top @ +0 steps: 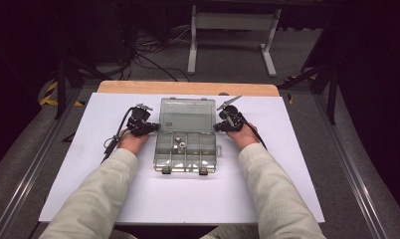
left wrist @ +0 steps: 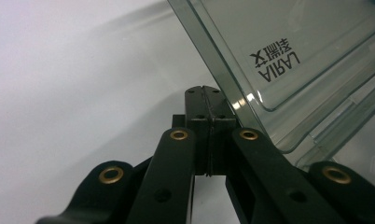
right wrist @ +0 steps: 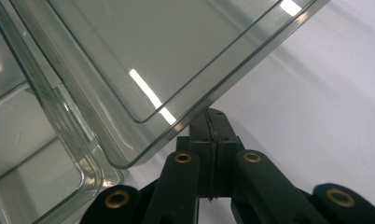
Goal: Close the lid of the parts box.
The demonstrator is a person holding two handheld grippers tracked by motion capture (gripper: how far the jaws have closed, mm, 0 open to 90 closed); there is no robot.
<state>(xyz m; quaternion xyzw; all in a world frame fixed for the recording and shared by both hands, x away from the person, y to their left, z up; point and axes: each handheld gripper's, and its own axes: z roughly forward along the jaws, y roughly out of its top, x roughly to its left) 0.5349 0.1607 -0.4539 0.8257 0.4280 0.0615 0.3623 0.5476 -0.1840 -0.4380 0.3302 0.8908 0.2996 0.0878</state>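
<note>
A clear plastic compartment box (top: 208, 162) lies open in the middle of the white sheet, its lid (top: 184, 115) tilted up at the back. Small metal parts (top: 180, 145) sit in a middle compartment. My left gripper (top: 152, 127) rests at the lid's left edge, jaws pressed together with nothing between them. In the left gripper view its tips (left wrist: 205, 91) sit right beside the lid's rim (left wrist: 213, 56). My right gripper (top: 217, 127) is at the lid's right edge, also shut and empty. In the right gripper view its tips (right wrist: 212, 116) lie just under the lid's corner (right wrist: 153, 56), beside the box base (right wrist: 27, 140).
The white sheet (top: 138, 199) covers a wooden table (top: 188, 88). Cables trail from both grippers over the sheet. Beyond the table are a white frame's legs (top: 233, 40) and loose cables (top: 148, 55) on the floor. Metal rails run along both sides.
</note>
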